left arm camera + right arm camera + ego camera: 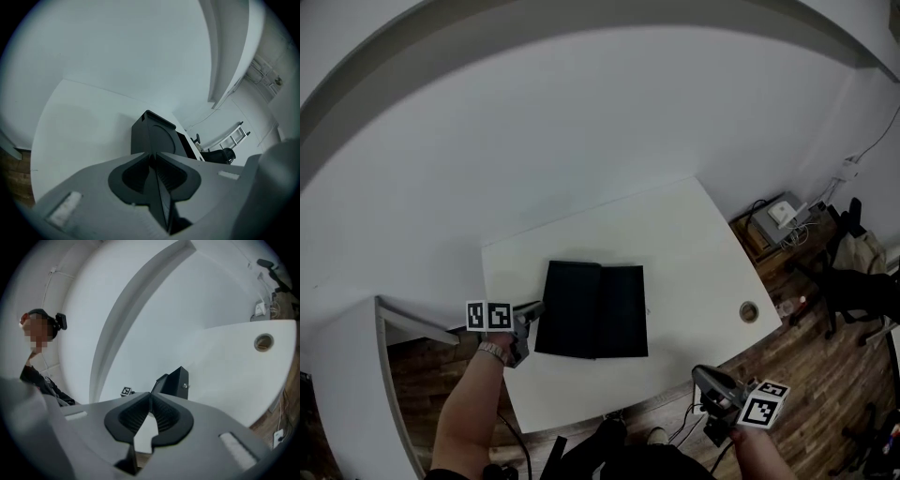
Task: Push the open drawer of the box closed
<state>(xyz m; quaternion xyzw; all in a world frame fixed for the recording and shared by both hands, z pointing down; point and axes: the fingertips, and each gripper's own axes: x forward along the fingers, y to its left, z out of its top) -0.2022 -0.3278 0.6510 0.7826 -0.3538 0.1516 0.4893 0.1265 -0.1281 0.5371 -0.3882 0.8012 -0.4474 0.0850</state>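
A black box (592, 309) lies in the middle of the white table (675, 234). From above it shows as two dark sections meeting at a seam; which one is the drawer I cannot tell. My left gripper (538, 308) is shut and empty, its tips just off the box's left end. In the left gripper view that end of the box (153, 133) stands right ahead of the closed jaws of the left gripper (152, 155). My right gripper (700, 374) hovers off the table's near right edge, away from the box (176, 380). The right gripper (150, 395) has touching tips and holds nothing.
A round cable hole (749, 310) sits near the table's right edge. On the wooden floor to the right are a black office chair (853, 281) and a device with cables (778, 217). A white cabinet (356, 375) stands at the left. A ladder (236, 135) leans far behind.
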